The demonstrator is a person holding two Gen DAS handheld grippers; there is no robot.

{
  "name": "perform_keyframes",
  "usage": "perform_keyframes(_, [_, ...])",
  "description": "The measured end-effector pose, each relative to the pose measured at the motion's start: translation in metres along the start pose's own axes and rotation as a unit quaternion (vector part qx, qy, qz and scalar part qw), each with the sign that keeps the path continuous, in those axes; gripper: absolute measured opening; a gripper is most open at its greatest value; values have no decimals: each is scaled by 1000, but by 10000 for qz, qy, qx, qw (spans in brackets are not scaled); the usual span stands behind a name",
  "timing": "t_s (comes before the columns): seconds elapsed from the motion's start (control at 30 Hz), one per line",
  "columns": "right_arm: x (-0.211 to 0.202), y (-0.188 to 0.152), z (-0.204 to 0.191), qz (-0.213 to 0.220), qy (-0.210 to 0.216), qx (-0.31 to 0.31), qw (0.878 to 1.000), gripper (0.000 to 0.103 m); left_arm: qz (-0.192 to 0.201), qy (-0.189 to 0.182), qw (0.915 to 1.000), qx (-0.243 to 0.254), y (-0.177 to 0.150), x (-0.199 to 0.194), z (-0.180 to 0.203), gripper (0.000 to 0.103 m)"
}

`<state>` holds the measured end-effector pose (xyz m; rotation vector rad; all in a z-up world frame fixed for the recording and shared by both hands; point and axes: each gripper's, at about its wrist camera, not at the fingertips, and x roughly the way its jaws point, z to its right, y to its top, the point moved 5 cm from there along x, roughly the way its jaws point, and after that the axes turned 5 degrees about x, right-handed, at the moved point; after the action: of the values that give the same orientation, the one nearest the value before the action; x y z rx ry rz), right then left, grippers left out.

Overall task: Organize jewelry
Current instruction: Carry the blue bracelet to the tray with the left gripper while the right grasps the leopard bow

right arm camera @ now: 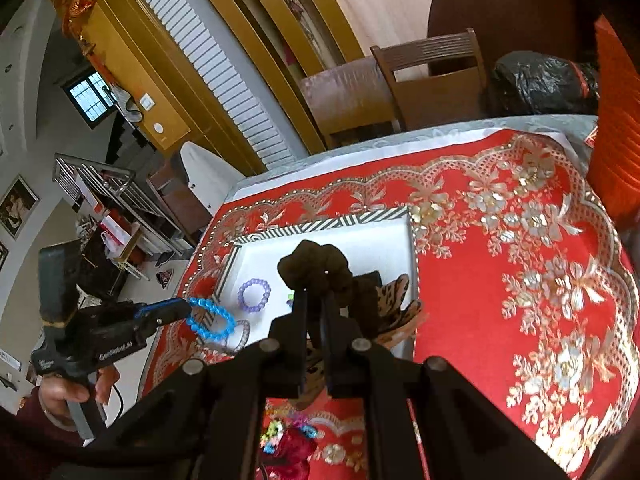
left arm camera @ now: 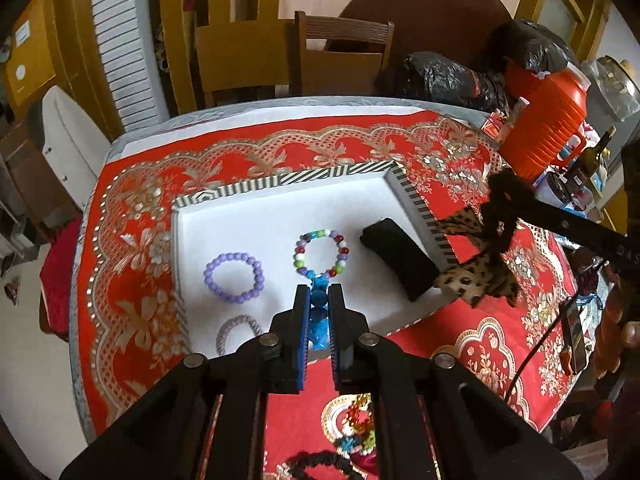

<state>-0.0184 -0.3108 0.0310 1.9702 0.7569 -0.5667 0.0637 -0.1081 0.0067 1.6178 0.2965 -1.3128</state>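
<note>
A white tray with a striped rim point(left arm camera: 288, 178) point(right arm camera: 320, 222) lies on the red tablecloth. In it lie a purple bead bracelet point(left arm camera: 234, 278) point(right arm camera: 254, 290), a multicoloured bead bracelet point(left arm camera: 321, 255), a grey twisted band point(left arm camera: 236, 332) and a black box point(left arm camera: 398, 262). My left gripper point(left arm camera: 319, 300) point(right arm camera: 188, 310) is shut on a blue bead bracelet point(left arm camera: 319, 320) point(right arm camera: 210, 318), held above the tray's near edge. My right gripper point(right arm camera: 316, 300) point(left arm camera: 496, 200) is shut on a dark scrunchie with a leopard-print bow point(right arm camera: 320, 266) point(left arm camera: 472, 276), held over the tray's right side.
More jewelry, a colourful beaded piece and a dark ring point(left arm camera: 352, 440) point(right arm camera: 288, 436), lies on the cloth near me. An orange jug point(left arm camera: 544, 128), black plastic bags point(left arm camera: 448, 76), bottles and a phone point(left arm camera: 576, 334) stand at the right. Wooden chairs point(left arm camera: 340, 52) stand behind the table.
</note>
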Motion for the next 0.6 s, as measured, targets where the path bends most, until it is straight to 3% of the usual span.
perform_keyframes(0.37, [53, 33, 10, -214, -226, -82, 9995, 6, -324, -247, 9992, -48, 10, 51, 17, 0])
perform_keyframes(0.6, [86, 59, 25, -234, -436, -17, 9988, 6, -500, -375, 9971, -435, 6, 85, 5, 0])
